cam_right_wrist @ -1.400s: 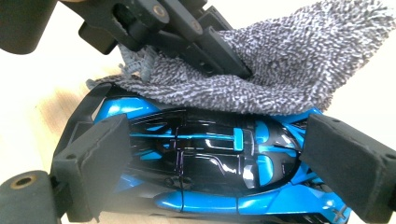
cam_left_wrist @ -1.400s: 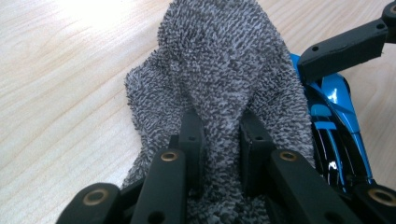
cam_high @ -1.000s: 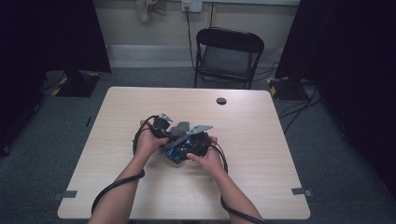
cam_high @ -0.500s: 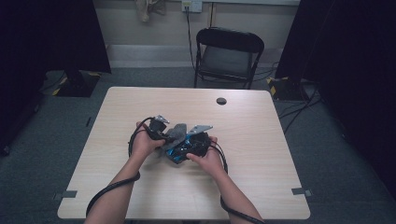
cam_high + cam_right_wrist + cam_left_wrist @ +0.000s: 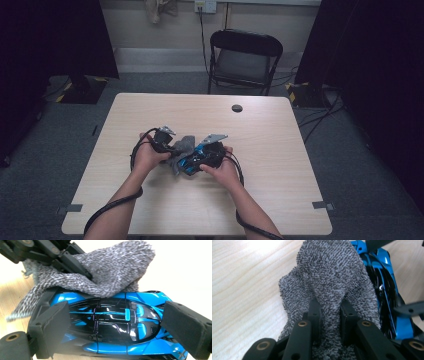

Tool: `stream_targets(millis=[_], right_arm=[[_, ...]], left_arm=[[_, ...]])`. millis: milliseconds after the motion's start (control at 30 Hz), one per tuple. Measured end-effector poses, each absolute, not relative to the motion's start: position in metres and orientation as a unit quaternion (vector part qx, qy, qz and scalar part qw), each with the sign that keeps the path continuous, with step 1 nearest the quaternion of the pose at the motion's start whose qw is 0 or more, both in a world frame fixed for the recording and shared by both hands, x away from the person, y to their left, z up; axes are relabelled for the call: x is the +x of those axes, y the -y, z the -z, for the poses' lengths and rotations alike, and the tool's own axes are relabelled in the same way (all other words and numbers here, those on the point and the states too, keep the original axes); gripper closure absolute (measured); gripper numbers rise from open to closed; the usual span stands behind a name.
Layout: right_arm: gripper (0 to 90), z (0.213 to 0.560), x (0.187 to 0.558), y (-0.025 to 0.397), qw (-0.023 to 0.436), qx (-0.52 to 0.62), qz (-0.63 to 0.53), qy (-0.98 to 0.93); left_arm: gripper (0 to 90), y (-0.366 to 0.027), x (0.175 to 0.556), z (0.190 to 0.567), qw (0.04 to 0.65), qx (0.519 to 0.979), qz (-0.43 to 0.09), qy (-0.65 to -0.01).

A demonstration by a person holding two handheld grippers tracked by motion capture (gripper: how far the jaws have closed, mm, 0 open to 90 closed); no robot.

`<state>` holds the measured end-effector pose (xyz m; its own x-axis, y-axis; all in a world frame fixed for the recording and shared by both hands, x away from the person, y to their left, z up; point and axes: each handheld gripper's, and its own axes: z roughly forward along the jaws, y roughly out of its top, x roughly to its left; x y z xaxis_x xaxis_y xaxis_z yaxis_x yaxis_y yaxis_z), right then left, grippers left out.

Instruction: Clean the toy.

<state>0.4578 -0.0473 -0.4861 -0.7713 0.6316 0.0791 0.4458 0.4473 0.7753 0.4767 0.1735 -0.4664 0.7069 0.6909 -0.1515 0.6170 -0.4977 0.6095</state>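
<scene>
A: Left gripper (image 5: 329, 312) clenched on a bunched fold of the grey terry cloth (image 5: 332, 282), jaws pinched tight with pile squeezed between them. In the high view, cloth (image 5: 183, 146) sits mid-desk between the two hands, draped against the toy.

B: Right side?

A: Right gripper (image 5: 112, 322) grasping the blue toy car (image 5: 112, 322) across nose and tail, pads on both ends, roof facing the camera. Car held low over the desk (image 5: 280, 165), near its centre; touching or just lifted, cannot tell. Cloth (image 5: 100, 275) lying over one long side of the body, left gripper's jaws in the top left corner of the right gripper view.

B: So wiping the car. Tips?

A: Probably. Hold the car rigid, move the cloth alone. Stroke along the body lines, nose to tail, not across, since vents and fins look likely to snag the loops.

B: Pressure?

A: Light. Glossy paint, thin-looking trim. Keep terry between the hard jaw tips and the paint; tips look close to the bodywork in the left gripper view (image 5: 387, 290).

B: Risk on the right?

A: End-to-end clamp on a tapered shell, so may slip or pivot under a sideways push. Push toward the desk rather than off the open side. Regrip only with the car resting on the wood.

B: Cloth coverage?

A: Bunched grip leaves a narrow working face. Better to use the loose flap beyond the jaws and rotate the car for the far flank rather than reach over.
</scene>
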Motion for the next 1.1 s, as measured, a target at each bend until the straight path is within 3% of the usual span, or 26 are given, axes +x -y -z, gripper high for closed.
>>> stream_targets(millis=[1100], right_arm=[[7.6, 0.486, 0.457, 0.047, 0.112, 0.322, -0.416, -0.843]], left_arm=[[74.7, -0.204, 0.436, 0.471, 0.363, 0.852, -0.047, -0.374]])
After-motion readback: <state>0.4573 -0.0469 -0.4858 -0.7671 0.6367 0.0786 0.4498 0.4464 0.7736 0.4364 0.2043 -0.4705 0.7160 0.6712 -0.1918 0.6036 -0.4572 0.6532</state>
